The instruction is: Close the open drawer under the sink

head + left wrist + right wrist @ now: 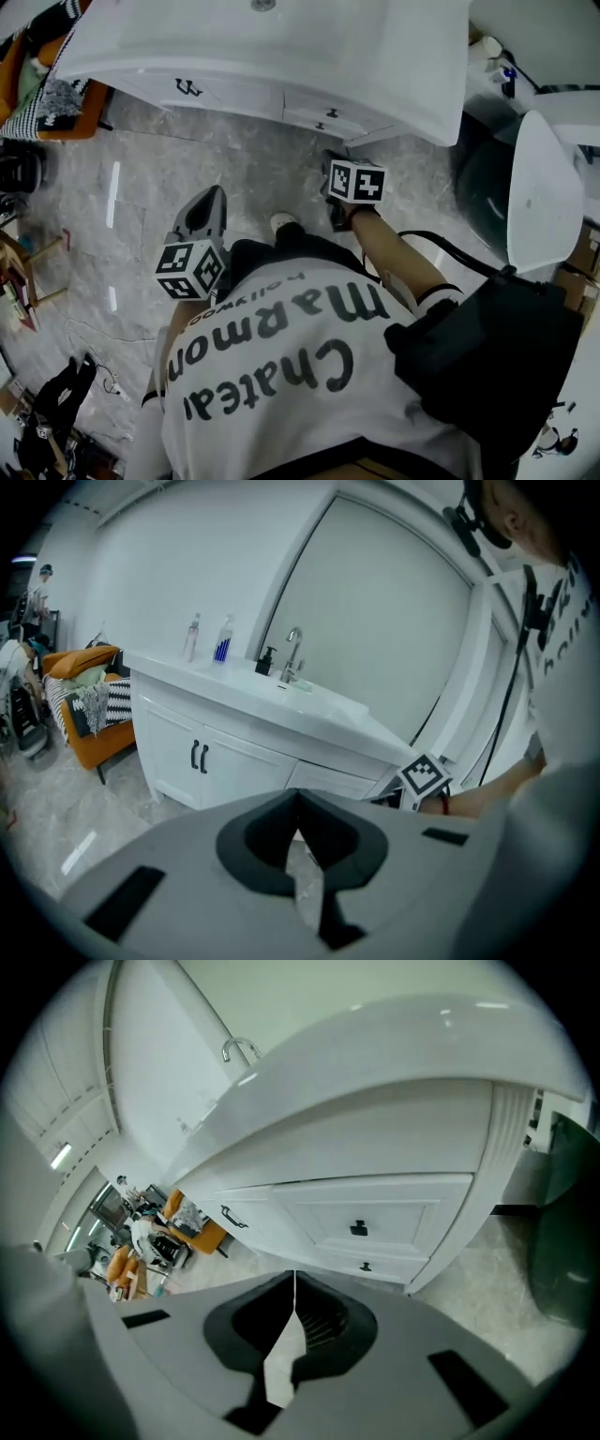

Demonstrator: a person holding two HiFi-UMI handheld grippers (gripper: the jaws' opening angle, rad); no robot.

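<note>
The left tool (298, 793) was shut tight, with nothing in it. The right tool (294, 1274) was shut too, and it held nothing. Both tools hung in the air over the gray floor (253, 178), in front of the white sink (309, 47). The right tool was nearer the drawers but did not touch them. The top drawer (394, 1211) sat right under the sink, at its right end, with a small black knob (359, 1228). The lower drawer (394, 1262) sat just below it. Both looked pushed in flat. A tap (293, 653) stood on the sink.
</note>
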